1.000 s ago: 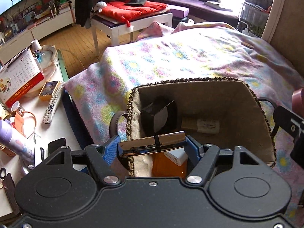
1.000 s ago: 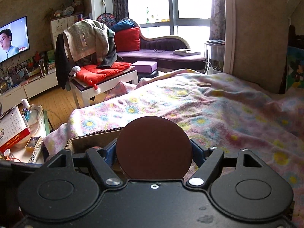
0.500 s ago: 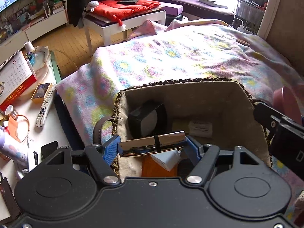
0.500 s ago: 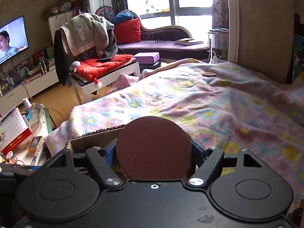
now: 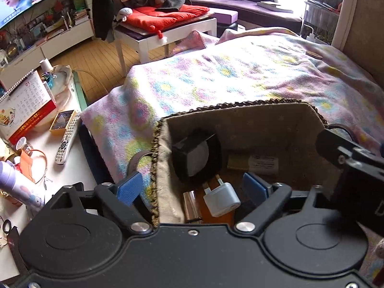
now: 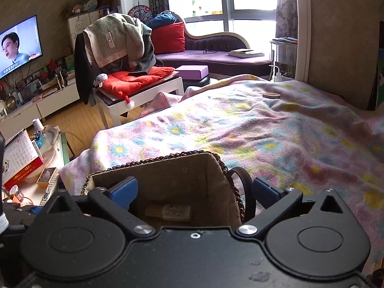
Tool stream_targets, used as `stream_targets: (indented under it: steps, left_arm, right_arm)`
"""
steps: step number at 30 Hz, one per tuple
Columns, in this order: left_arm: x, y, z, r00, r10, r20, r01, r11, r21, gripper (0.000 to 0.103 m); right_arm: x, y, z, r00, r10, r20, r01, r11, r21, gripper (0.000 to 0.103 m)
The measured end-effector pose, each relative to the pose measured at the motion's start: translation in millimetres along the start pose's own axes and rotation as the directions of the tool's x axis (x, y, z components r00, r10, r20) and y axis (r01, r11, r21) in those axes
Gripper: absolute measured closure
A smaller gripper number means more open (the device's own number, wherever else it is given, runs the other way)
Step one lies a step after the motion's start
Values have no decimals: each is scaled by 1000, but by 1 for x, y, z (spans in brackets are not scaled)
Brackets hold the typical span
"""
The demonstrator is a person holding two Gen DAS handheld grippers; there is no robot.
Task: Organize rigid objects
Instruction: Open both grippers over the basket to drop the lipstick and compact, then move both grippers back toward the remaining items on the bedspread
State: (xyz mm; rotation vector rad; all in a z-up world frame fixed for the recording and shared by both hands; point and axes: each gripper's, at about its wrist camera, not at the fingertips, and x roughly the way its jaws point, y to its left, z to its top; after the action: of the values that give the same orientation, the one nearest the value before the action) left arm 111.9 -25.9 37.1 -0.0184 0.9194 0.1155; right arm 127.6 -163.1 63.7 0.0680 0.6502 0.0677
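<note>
Blue pads (image 5: 128,188) of the left gripper (image 5: 192,188) stand wide apart and are opening further, with nothing pressed between them; one pad hangs outside the left rim of the fabric-lined basket (image 5: 240,120), the other over its inside. Directly below them, on the basket floor, lie a shiny metal bar (image 5: 191,206), a white plug adapter (image 5: 222,198) with its two pins pointing up-left, and something orange (image 5: 217,217) beneath the adapter. Just beyond sits a black box with a grey face (image 5: 195,157), leaning against the left wall, and a small labelled bottle (image 5: 259,164) lies on its side by the far wall. The right gripper (image 6: 194,190) also spreads wide, jaws opening and empty, one pad over the basket's inside and the other beyond its right rim, just past the dark handle loop (image 6: 244,192). The basket rests on a flowered blanket (image 6: 264,132); far off on the blanket lies a small round wooden lid (image 6: 271,95). Left of the bed, a TV remote (image 5: 66,141) and a desk calendar (image 5: 24,105) sit on a white table.
</note>
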Motion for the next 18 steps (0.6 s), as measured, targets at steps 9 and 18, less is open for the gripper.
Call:
stream_targets:
  steps: [9,18]
  left_arm:
    - [-16,-2,-11,999,-20,51,20,1000,-14,15]
    - [-44,-45,-43,987,-106,122,88,986,143,8]
  right_arm:
    - [-29,-1,-10,982,-128,139,141,986,-89,0]
    - [-63,-38,-45,937,-290,195,303,952,-43,0]
